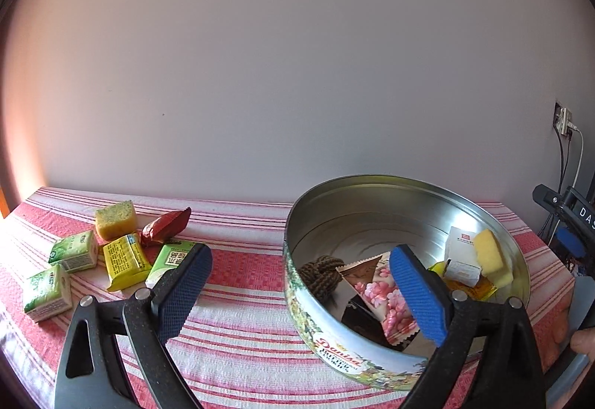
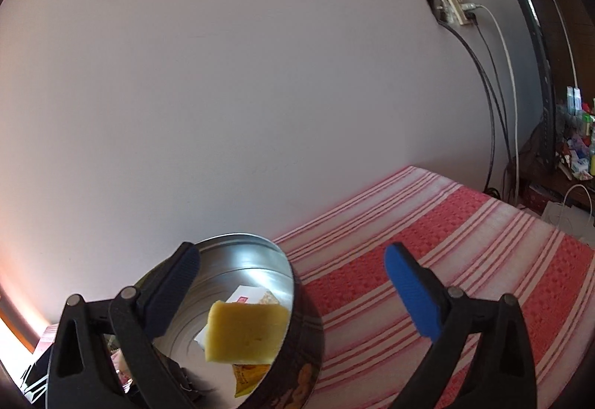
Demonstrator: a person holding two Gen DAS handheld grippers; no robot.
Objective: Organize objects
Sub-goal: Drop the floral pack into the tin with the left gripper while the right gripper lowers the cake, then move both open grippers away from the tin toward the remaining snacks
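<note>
Both jaws stand released, gripping nothing. My left gripper (image 1: 297, 293) straddles the tin (image 1: 334, 345) near wall; moving left toward the packets (image 1: 126, 262) on the table (image 1: 241, 334) could clip its rim and shove it.

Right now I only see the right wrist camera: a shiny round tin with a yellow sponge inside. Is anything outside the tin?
Observer: Yes, six small things lie on the red-and-white striped cloth, left of the round metal cookie tin.
Operator: What are they?
Observer: Three green box-shaped packets, one yellow packet, a crinkly red wrapper and a green-topped yellow sponge block.
Operator: Is one being picked up?
Observer: No, the left gripper has its jaws open and empty.
</note>
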